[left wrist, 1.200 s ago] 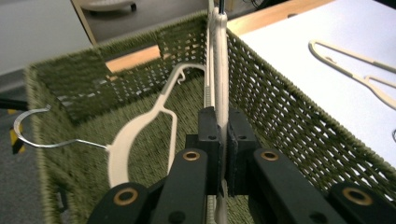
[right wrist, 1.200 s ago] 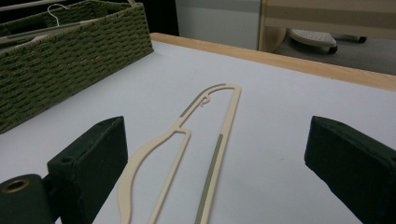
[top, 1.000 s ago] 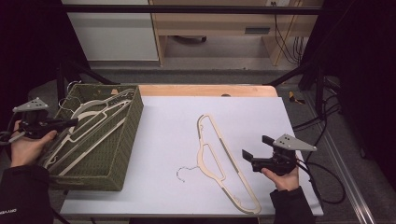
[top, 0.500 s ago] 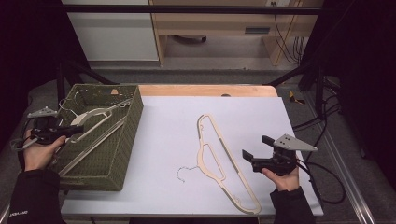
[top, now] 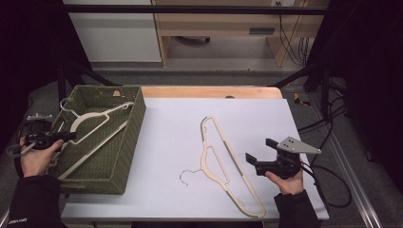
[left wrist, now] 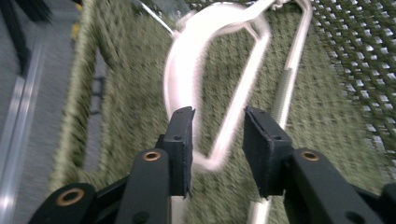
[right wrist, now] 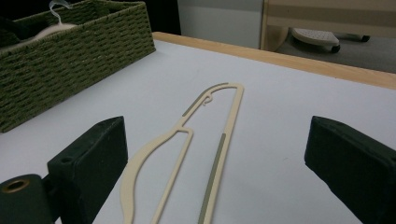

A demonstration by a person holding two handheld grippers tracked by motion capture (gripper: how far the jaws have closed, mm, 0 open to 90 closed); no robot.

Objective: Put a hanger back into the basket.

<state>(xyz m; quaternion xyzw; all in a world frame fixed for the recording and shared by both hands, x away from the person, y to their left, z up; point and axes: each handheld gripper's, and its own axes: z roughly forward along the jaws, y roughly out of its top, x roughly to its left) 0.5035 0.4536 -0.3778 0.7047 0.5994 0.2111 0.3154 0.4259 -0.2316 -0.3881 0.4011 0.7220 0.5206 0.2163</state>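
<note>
**Left jaws part over the hanger in the basket**

My left gripper (top: pixel 45 137) sits at the left edge of the green woven basket (top: pixel 135 130), its jaws reaching in over the rim. The jaws have just been opening, and now a clear gap stands between the two black pads (left wrist: pixel 180 140). In the left gripper view the curved end of the cream hanger in the basket (left wrist: pixel 187 70) lies between and just beyond the pads, but neither pad presses on it; the hanger rests loose against the basket's weave. From above, that hanger (top: pixel 90 121) lies slantwise inside the basket, its metal hook up near the far left corner.

My right gripper (top: pixel 268 164) hovers just off the white table (top: pixel 171 118) near its right front, jaws spread wide with nothing between them. In the right gripper view the second cream hanger (right wrist: pixel 196 140) lies flat on the table ahead of those jaws, running away from them. From above it (top: pixel 223 161) lies near the table's middle, just beside the right gripper and well apart from the basket.
</note>
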